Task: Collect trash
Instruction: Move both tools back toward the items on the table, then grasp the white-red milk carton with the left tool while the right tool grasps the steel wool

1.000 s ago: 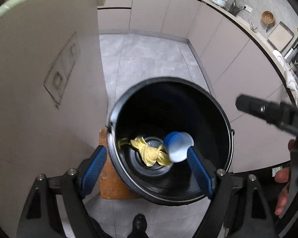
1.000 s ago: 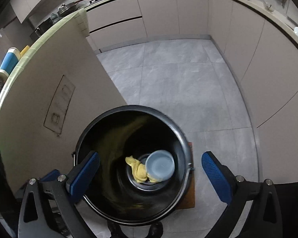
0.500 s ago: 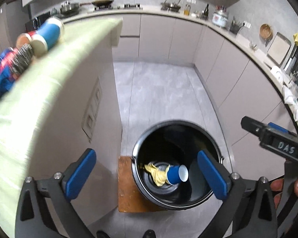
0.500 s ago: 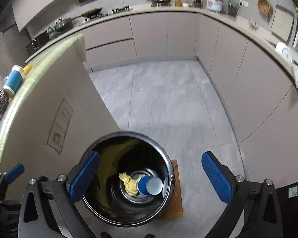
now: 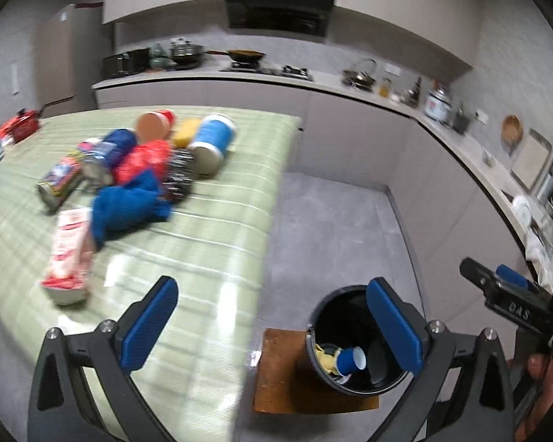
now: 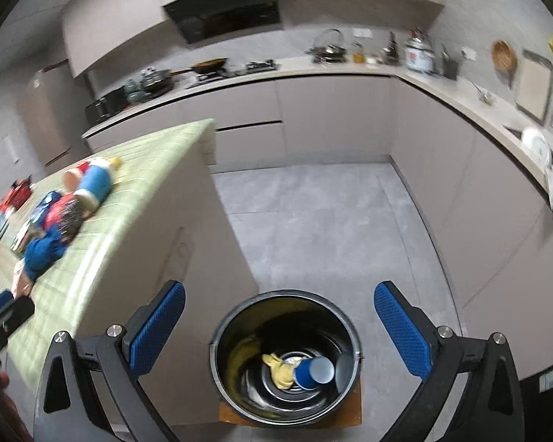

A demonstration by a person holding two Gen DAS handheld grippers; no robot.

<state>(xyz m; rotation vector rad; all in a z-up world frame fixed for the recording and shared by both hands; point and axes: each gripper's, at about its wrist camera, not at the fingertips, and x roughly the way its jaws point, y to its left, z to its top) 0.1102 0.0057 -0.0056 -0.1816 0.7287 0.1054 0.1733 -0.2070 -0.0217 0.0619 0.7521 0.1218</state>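
My left claw (image 5: 272, 328) stands spread wide and empty, like my right claw (image 6: 280, 326), both tilted down above the black bin (image 6: 287, 359) where the blue cup (image 6: 314, 371) already lies, so I judge the next move is reaching to the trash pile (image 5: 129, 176) on the green counter (image 5: 217, 243).

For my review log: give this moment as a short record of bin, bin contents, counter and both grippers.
bin: black bucket on a wooden board, on the floor
bin contents: blue paper cup, yellow rag
counter: green-topped, blurred pile of cans and wrappers
left gripper: open, empty
right gripper: open, empty, above the bin
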